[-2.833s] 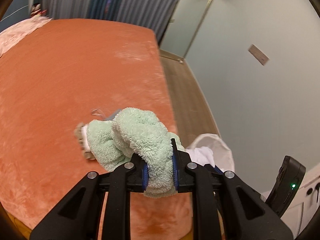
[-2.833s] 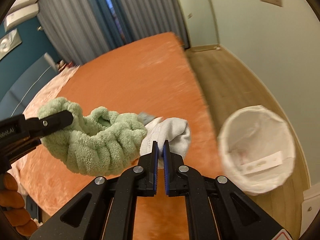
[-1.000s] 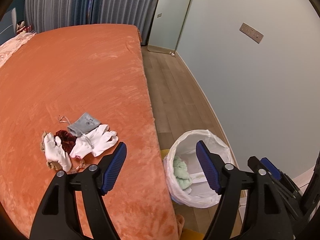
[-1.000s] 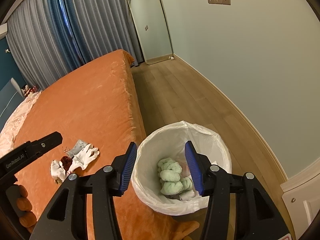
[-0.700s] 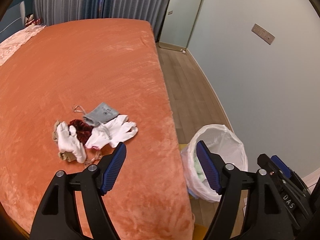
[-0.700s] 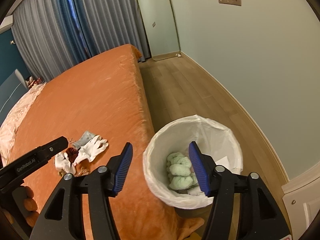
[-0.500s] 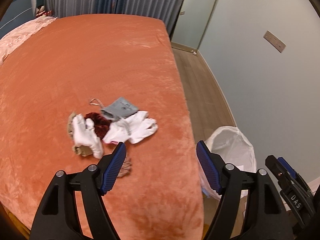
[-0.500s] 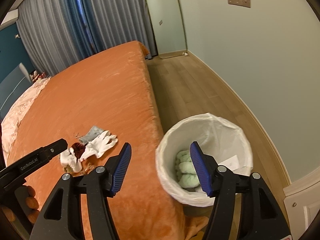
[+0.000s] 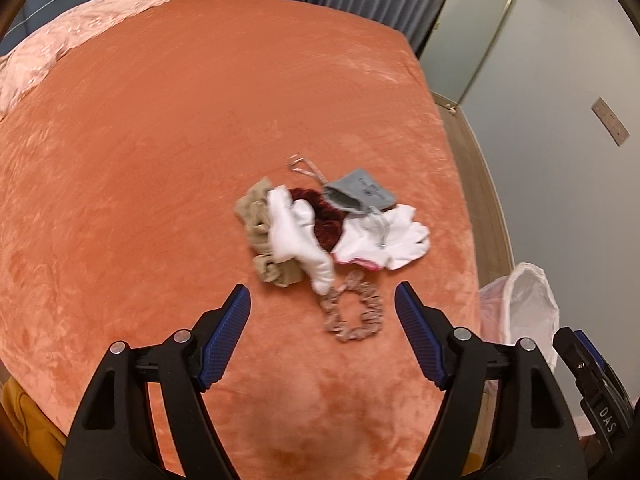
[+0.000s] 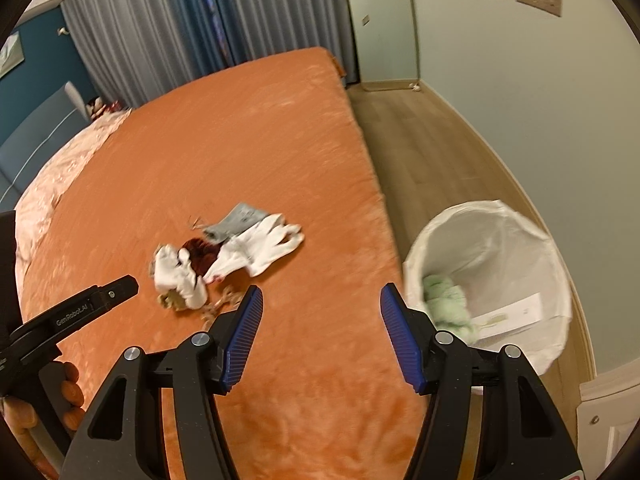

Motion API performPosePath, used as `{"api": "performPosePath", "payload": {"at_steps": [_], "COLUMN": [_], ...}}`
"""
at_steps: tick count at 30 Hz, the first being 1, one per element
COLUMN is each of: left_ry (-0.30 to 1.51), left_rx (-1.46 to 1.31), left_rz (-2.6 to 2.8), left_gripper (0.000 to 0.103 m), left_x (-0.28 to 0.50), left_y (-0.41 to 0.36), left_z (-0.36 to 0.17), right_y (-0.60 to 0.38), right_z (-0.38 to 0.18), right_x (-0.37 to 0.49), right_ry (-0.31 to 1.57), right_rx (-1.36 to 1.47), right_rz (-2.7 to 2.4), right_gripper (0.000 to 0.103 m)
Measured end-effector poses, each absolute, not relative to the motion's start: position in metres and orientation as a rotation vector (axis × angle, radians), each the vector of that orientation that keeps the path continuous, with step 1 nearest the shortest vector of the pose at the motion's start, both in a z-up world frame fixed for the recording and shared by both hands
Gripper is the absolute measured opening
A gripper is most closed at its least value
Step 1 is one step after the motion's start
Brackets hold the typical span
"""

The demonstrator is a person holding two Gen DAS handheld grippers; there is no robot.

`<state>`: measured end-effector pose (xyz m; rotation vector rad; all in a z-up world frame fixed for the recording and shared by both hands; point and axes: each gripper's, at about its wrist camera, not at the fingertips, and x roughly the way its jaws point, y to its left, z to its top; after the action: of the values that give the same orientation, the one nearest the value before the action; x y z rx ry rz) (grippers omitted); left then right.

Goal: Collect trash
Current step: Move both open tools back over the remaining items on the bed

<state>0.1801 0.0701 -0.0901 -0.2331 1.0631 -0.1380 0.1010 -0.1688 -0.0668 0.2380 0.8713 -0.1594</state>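
A small pile lies on the orange bed [image 9: 160, 128]: a white sock [image 9: 298, 240], a white glove [image 9: 384, 240], a dark red scrunchie [image 9: 326, 216], a grey pouch [image 9: 360, 196], a beige scrunchie [image 9: 256, 236] and a pink scrunchie [image 9: 354, 314]. My left gripper [image 9: 322, 300] is open and empty just short of the pile. My right gripper [image 10: 320, 300] is open and empty over the bed edge, between the pile [image 10: 224, 256] and the white-lined bin [image 10: 492, 240], which holds a green fluffy cloth [image 10: 444, 300].
The bin [image 9: 520, 300] stands on the wooden floor [image 10: 420, 148] right of the bed, near the pale wall. A pink quilt [image 9: 60, 48] covers the bed's far left. Curtains [image 10: 200, 32] hang behind the bed. The left gripper's tip [image 10: 116, 290] shows in the right wrist view.
The green cloth and white sock went from both grippers into the bin. Both grippers opened and swung left from the bin back over the bed toward the pile.
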Motion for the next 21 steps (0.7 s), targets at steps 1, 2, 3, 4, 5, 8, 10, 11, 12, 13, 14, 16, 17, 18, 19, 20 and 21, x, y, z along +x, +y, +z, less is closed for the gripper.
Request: {"api": "performPosePath", "payload": {"at_steps": [1,2,3,4,5,8,10,11,12,13,14,16,17,18,19,20,21], "left_ry": [1.071,1.08,1.089,1.095,1.099,1.118,1.135,1.146,1.153,1.163,1.17,1.184,1.193,1.202,1.207,1.21,1.214], "left_rx": [-0.244,-0.253,-0.261,-0.265,-0.268,-0.282,-0.292,-0.299,-0.306,-0.315,-0.321,-0.334,-0.341,-0.352,-0.36,-0.362,-0.365], "left_rz": [-0.125,-0.113,-0.1,-0.089,-0.08,-0.043,-0.03,-0.024,-0.023,-0.022,-0.022,-0.03,-0.036,-0.048,-0.06,-0.067,-0.079], "left_gripper": [0.072,0.072,0.072,0.072,0.073,0.078,0.078,0.078,0.078,0.078,0.078,0.078,0.078,0.078,0.078,0.078,0.078], "left_x": [0.181,0.182,0.183,0.185,0.185,0.19,0.194,0.197,0.2,0.204,0.208,0.216,0.221,0.226,0.231,0.234,0.239], "left_y": [0.077,0.084,0.092,0.098,0.103,0.119,0.126,0.129,0.13,0.131,0.131,0.13,0.128,0.125,0.122,0.119,0.114], "left_z": [-0.094,-0.099,-0.103,-0.107,-0.11,-0.121,-0.129,-0.133,-0.136,-0.14,-0.144,-0.15,-0.153,-0.155,-0.156,-0.157,-0.158], "right_y": [-0.165,-0.159,-0.154,-0.147,-0.143,-0.126,-0.116,-0.111,-0.107,-0.104,-0.1,-0.095,-0.092,-0.09,-0.089,-0.088,-0.086], "right_z": [-0.069,-0.074,-0.078,-0.084,-0.088,-0.106,-0.116,-0.123,-0.129,-0.134,-0.14,-0.15,-0.156,-0.162,-0.166,-0.171,-0.176], "right_x": [0.103,0.107,0.11,0.114,0.116,0.128,0.136,0.141,0.145,0.149,0.155,0.164,0.17,0.176,0.179,0.184,0.189], "right_ry": [0.877,0.888,0.898,0.909,0.917,0.951,0.971,0.983,0.993,1.002,1.013,1.03,1.041,1.053,1.061,1.072,1.082], "right_rx": [0.236,0.234,0.233,0.232,0.229,0.22,0.217,0.215,0.215,0.215,0.216,0.214,0.213,0.212,0.213,0.216,0.218], "right_rz": [-0.155,-0.148,-0.141,-0.132,-0.127,-0.107,-0.097,-0.092,-0.087,-0.082,-0.078,-0.074,-0.073,-0.073,-0.072,-0.072,-0.072], "right_gripper": [0.059,0.059,0.059,0.059,0.059,0.059,0.059,0.059,0.059,0.059,0.059,0.059,0.059,0.059,0.059,0.059,0.059]}}
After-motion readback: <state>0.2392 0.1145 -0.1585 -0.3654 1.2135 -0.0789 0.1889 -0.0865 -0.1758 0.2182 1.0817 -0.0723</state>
